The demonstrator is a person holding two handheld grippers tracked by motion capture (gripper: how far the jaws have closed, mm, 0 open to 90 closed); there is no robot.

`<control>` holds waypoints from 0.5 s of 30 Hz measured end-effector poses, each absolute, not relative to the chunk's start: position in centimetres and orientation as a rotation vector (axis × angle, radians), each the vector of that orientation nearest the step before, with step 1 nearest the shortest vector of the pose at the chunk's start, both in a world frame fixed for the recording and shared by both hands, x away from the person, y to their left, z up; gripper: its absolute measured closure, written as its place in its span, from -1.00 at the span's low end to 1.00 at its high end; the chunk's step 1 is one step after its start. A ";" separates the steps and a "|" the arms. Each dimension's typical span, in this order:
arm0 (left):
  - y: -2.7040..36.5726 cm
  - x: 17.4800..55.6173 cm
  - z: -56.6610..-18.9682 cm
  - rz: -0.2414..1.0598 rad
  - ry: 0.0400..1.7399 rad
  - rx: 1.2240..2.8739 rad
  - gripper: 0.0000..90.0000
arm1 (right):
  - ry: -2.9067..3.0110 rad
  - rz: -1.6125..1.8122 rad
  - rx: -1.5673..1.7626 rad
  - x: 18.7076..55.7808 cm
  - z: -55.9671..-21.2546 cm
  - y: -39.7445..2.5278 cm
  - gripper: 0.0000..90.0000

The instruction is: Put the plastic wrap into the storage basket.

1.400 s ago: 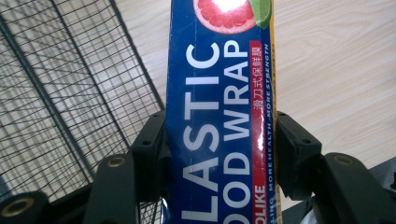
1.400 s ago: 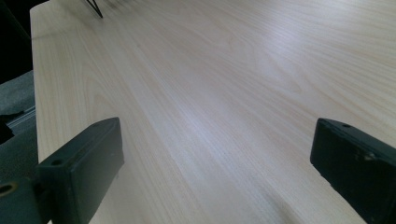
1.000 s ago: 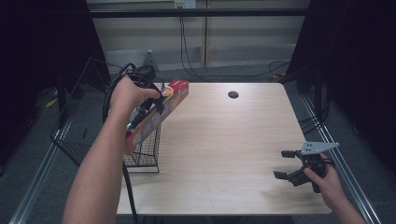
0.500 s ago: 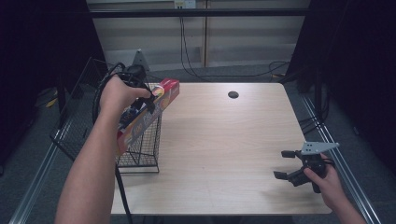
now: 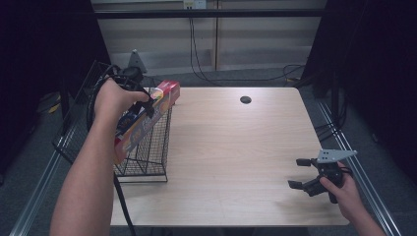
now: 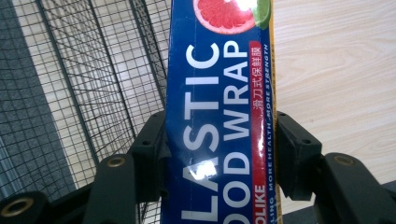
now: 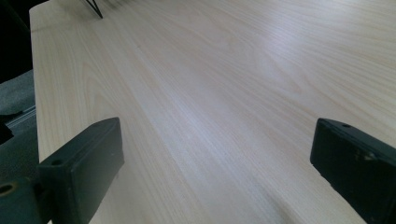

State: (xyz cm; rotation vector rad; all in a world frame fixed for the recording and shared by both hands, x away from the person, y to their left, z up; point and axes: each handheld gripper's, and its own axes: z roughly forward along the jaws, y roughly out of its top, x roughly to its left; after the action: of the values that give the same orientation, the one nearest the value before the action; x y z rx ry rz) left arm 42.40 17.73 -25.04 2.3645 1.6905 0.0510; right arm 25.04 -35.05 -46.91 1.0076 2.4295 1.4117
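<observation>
A long blue and red plastic food wrap box [image 5: 147, 115] [image 6: 219, 107] is held tilted over the black wire basket [image 5: 152, 147] at the table's left edge. My left gripper [image 5: 142, 105] [image 6: 219, 158] is shut on the box, one jaw pressing each long side. The box's red end [image 5: 169, 91] pokes out above the basket's far rim. My right gripper [image 5: 301, 173] [image 7: 215, 172] rests low over the table's near right corner, open, with bare wood between its jaws.
The wooden table [image 5: 236, 147] has a small dark round hole [image 5: 245, 100] near its far edge. The wire basket [image 6: 84, 79] hangs partly past the table's left side over grey floor. Cables trail on the floor behind the table.
My left gripper has carried the box leftward and lower, so that it now lies over the basket's opening. The right gripper has stayed put.
</observation>
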 end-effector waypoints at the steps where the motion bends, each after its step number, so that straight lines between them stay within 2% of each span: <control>1: 17.7 42.4 -25.0 0.051 1.690 2.364 0.00 | 2.430 1.412 1.008 25.0 -46.9 -35.1 -0.95; 15: 19.2 42.3 -24.4 0.082 1.734 2.314 0.01 | 2.434 1.414 1.003 25.1 -47.0 -35.0 -0.95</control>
State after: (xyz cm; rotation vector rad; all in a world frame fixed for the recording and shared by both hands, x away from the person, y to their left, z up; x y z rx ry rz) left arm 42.32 19.25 -24.39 2.3144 1.7342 0.0825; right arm 25.07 -34.97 -46.97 1.0035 2.4342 1.4140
